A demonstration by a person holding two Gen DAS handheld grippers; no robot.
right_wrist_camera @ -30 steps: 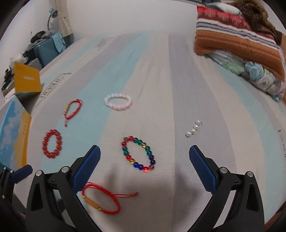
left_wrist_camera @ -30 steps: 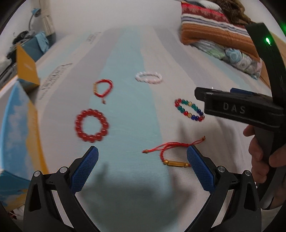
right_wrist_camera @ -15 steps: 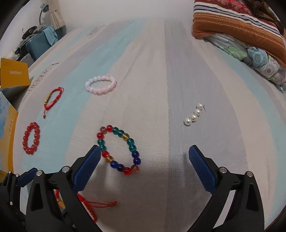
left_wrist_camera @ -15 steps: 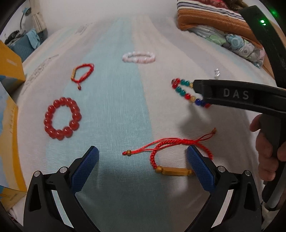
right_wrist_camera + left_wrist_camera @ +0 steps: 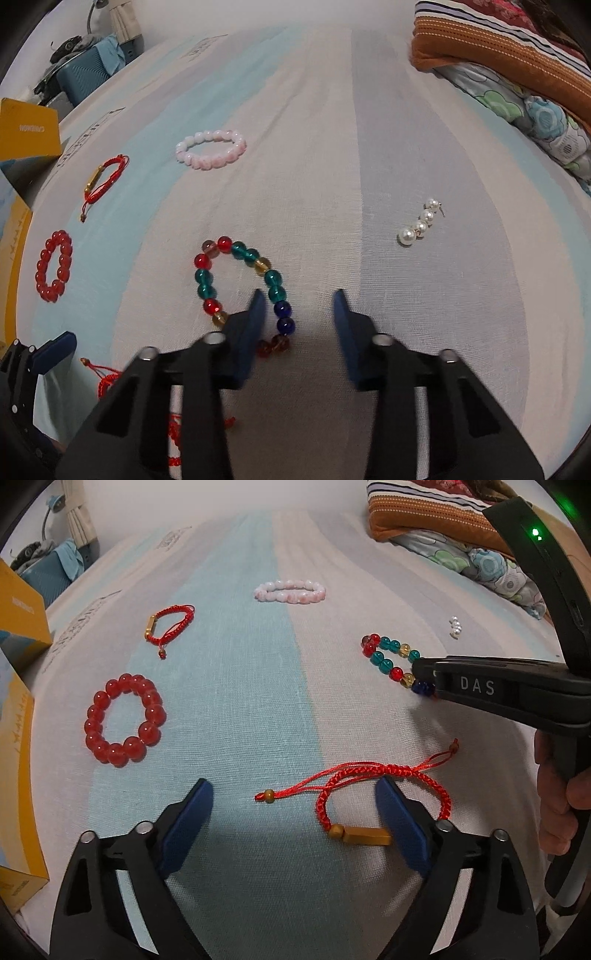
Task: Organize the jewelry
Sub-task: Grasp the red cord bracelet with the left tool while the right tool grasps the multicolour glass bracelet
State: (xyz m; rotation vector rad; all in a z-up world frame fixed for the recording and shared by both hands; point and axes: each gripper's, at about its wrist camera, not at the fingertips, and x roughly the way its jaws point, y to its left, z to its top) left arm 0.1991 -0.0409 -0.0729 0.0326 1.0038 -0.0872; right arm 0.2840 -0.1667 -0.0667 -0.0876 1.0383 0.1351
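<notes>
Underneath everything lies the striped bedsheet (image 5: 332, 147), and the multicoloured bead bracelet (image 5: 207, 288) near its middle serves as landmark. Over that bracelet's near side, the right gripper (image 5: 298, 299) is closing, jaws narrow, the left finger inside the loop and a few beads between the pads. Just left of the landmark, the left gripper (image 5: 295, 801) is closing too, jaws wide around the red cord bracelet (image 5: 369, 794)

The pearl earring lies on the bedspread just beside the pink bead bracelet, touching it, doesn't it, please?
Not quite: the pearl earring does lie on the bedspread, but well apart from the pink bead bracelet, off to its right, as the right wrist view shows.
</notes>
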